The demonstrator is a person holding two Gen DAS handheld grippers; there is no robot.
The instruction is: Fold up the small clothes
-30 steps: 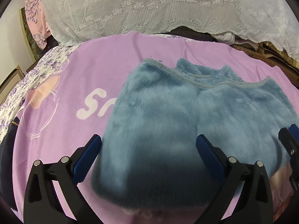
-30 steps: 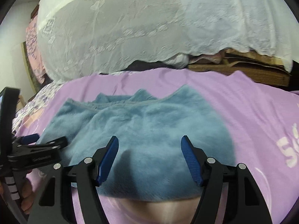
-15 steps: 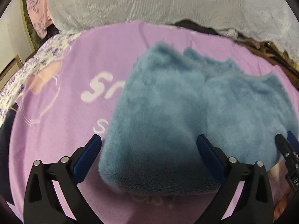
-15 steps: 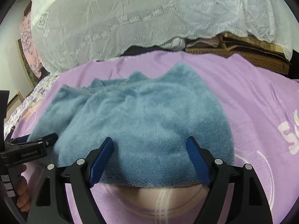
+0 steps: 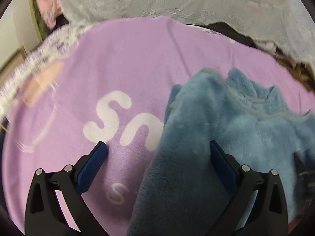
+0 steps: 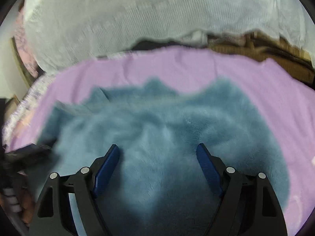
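- Fleece (image 6: 167, 137): soft, light, plush, limp; you take it at an edge or corner.
- Right hand-held gripper (image 6: 157, 153): jaws just widened, spread, pinching nothing.
- Left hand-held gripper (image 5: 157, 151): spread, empty.

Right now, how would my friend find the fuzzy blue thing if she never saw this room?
Find the big purple blanket with white letters, spread in front of the white lace cover. The fluffy blue garment lies on it. It is the only furry, grey-blue thing there; everything around it is flat purple, white or flowery.
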